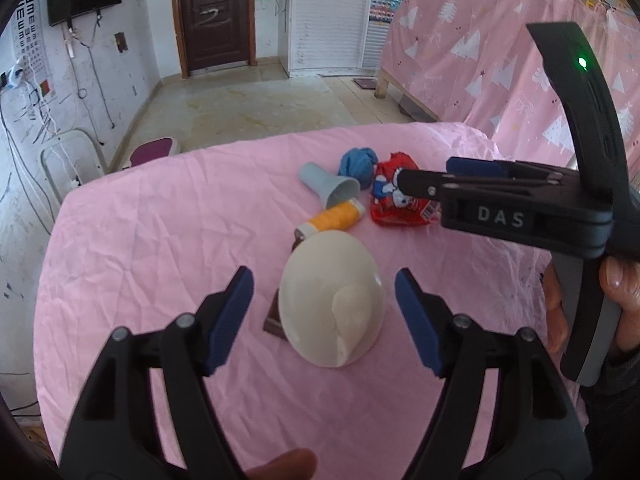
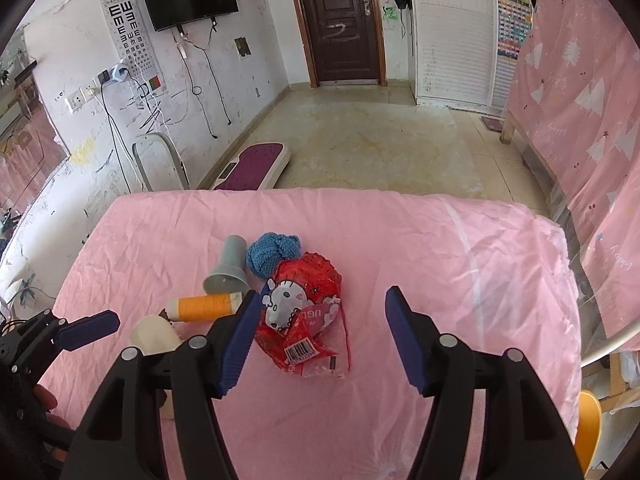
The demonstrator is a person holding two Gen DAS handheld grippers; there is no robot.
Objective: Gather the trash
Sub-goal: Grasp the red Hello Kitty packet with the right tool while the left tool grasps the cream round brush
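1. The left tongs (image 1: 324, 316) stood open above the pink-covered surface (image 1: 160, 240), the cream bowl (image 1: 332, 300) lying tipped between their pads with nothing gripped.
2. Beyond the bowl lay the orange thread spool (image 1: 334, 218); the grey cup (image 1: 330, 186) lay on its side just behind the spool.
3. The blue knitted bundle (image 1: 358, 164) sat right of the cup, beside the wrapper.
4. The red snack wrapper (image 2: 306, 316) lay right of the bowl.
5. The right tongs (image 2: 320, 336) were open, empty, hovering at the wrapper, which lay between their pads.
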